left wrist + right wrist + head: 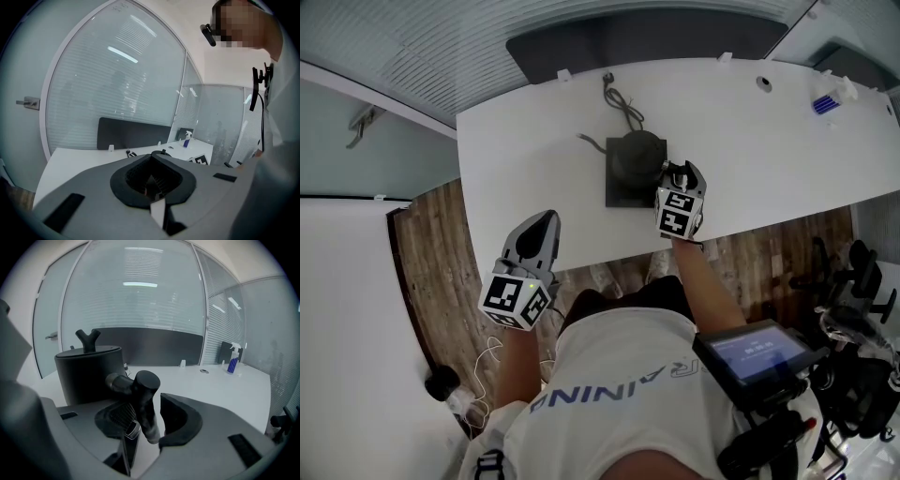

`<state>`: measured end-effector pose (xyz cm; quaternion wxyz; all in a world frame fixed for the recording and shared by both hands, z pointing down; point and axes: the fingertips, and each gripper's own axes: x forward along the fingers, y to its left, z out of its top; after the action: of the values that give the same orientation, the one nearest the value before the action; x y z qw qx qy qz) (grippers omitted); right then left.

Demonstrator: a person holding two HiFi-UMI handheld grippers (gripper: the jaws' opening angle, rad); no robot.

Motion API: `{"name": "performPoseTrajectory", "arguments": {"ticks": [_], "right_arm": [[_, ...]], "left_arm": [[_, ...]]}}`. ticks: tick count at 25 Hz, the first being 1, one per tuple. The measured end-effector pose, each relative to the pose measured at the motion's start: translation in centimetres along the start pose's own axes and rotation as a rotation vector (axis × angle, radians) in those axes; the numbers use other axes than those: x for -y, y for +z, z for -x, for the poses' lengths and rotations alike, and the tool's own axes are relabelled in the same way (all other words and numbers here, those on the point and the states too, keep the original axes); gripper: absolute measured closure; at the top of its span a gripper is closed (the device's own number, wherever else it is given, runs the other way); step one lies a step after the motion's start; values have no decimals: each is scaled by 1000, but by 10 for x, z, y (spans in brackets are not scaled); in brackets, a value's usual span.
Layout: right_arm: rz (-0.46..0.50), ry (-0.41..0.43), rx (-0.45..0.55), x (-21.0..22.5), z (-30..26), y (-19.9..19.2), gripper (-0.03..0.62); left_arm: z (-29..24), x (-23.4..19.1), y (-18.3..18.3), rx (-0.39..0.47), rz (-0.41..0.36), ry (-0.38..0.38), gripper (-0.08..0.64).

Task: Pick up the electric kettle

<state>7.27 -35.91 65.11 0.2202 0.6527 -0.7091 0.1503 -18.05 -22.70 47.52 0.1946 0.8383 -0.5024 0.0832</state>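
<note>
Closest in the head view is the person's white shirt (619,375), with a dark device showing a lit screen (755,354) just to its right. Beyond it, the left gripper (546,217) hangs off the near edge of the white table (534,141), over the wooden floor (441,253) and well apart from everything on the table. In the left gripper view its jaws (152,176) are pressed together with nothing between them. Further in and to the right, the right gripper (678,169) reaches over the table's near edge to the right side of the electric kettle (636,159). The black kettle stands upright on a dark square base (619,192) near the middle of the table, and a cord (623,103) runs from it towards the far edge. In the right gripper view the kettle (89,373) sits to the left with a forked knob (87,339) on its lid. Its rounded handle (143,399) stands between the jaws of the right gripper (150,413); the jaws are spread, the handle lies against the left pad, and a sliver of table shows between it and the right jaw. A blue spray bottle (825,103) stands at the table's far right corner, well away from the kettle, and a dark panel (647,42) runs along the far side
</note>
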Motion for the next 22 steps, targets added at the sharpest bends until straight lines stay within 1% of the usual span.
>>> {"name": "performPoseTrajectory", "arguments": {"ticks": [3,9,15,22], "right_arm": [[-4,-13,10,0,1,1,468],[13,-5,12,-2,0,4,487],[10,2,70,1,-1,12,492],[103,37,165,-8,-2,35,497]], "left_arm": [[0,0,1,0,-3,-2,546],[-1,-3,2,-3,2,-5,546],[-2,0,0,-2,6,-7,546],[-3,-2,1,-6,9,13,546]]}}
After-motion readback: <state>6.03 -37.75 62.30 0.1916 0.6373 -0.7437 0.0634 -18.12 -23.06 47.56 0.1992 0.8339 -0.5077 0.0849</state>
